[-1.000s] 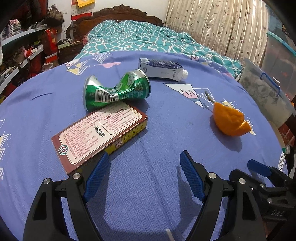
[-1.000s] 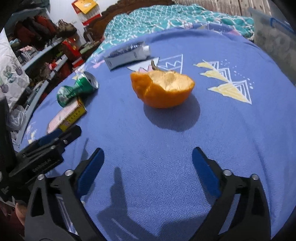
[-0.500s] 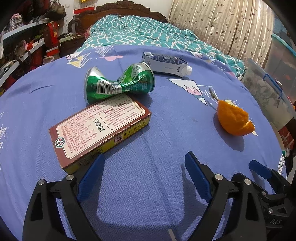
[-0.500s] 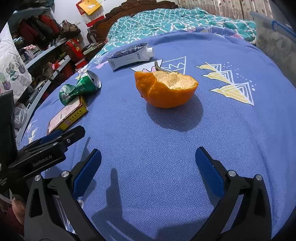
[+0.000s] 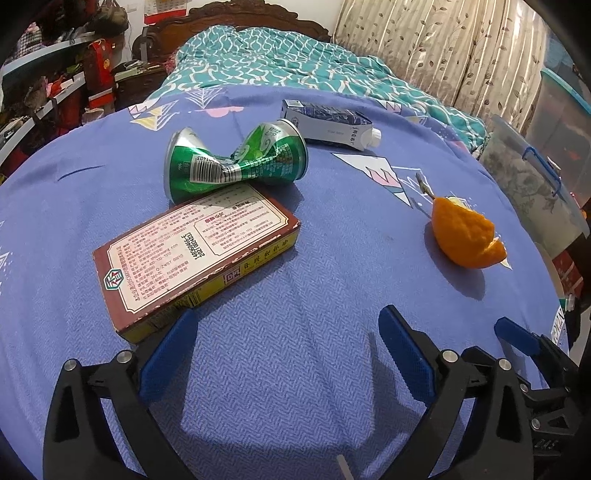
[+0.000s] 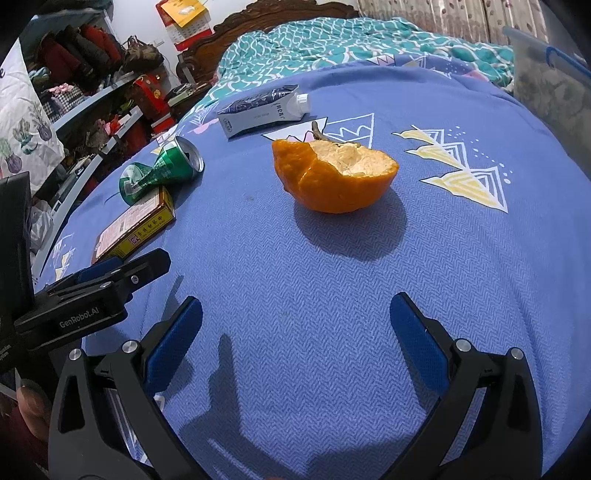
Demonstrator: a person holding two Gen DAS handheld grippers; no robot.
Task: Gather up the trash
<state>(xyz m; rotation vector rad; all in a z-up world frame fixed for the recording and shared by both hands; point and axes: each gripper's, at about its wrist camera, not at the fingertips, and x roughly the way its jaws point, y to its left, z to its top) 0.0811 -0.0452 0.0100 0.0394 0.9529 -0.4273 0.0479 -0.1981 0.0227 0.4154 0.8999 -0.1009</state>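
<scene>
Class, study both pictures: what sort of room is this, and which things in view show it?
Most likely a bedroom: a carved wooden headboard behind a teal patterned quilt, drawn curtains, and cluttered shelves of clothes and bags.

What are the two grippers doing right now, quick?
Left hand-held gripper: open, holding nothing, by the box.
Right hand-held gripper: open, holding nothing, facing the orange peel.

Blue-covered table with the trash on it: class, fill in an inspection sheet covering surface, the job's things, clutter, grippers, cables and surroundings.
Surface: blue cloth, printed triangles.
Job's things: crushed green can touching a flat box; small carton lying down; orange peel apart, hollow side up.
Clutter: nothing seen.
Grippers: left gripper and right gripper open, holding nothing.
Cables: nothing seen.
Surroundings: bed, curtains, shelves, plastic bin.
</scene>
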